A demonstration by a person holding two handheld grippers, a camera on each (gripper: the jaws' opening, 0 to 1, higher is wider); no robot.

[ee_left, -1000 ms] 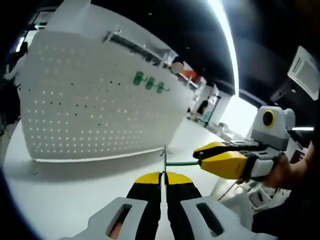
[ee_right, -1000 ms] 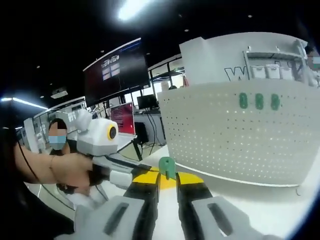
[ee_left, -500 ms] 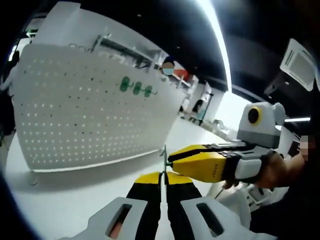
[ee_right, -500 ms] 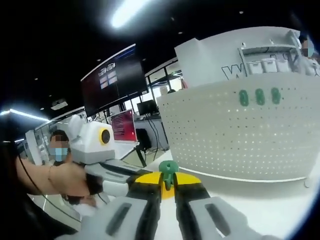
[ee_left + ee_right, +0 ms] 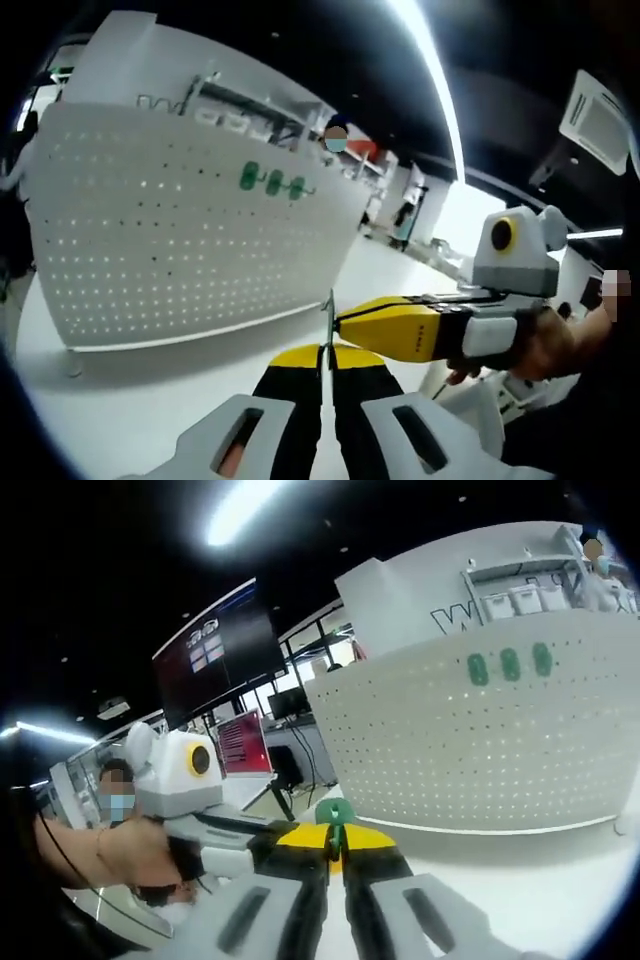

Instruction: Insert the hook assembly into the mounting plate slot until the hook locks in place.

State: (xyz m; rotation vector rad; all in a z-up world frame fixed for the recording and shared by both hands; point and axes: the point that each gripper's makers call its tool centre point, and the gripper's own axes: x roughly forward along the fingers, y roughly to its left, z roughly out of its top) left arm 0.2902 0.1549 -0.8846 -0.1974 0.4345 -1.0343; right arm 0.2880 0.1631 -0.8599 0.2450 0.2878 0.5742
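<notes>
**Both grippers meet at one green hook piece in front of the white pegboard**

Readable writing is scarce. In the right gripper view a large dark letter "W" sits on the white wall panel [image 5: 420, 590] behind the pegboard, with the rest of the word cut off by a shelf of pale bins. The dark screen [image 5: 215, 650] at the left carries small lines of text too blurred to read.

The left gripper [image 5: 325, 352] has its yellow-tipped jaws pressed together on a thin green wire, the hook assembly [image 5: 328, 318], which stands up from between the tips. The right gripper [image 5: 345, 322] reaches in from the right of that view, held in a person's hand [image 5: 545, 345]; its yellow jaws look closed, and their tip meets the wire just above the left gripper's jaws.

In the right gripper view the right gripper's jaws are drawn together on the same piece, whose round green head pokes up between the tips. The left gripper comes in from the left there, gripped by a hand [image 5: 130, 850].

The mounting plate [image 5: 190, 230], a white perforated pegboard, stands upright on the white tabletop [image 5: 150, 400], well apart from the hook assembly. Three green oval tabs [image 5: 272, 182] sit in a row near its upper edge.
</notes>
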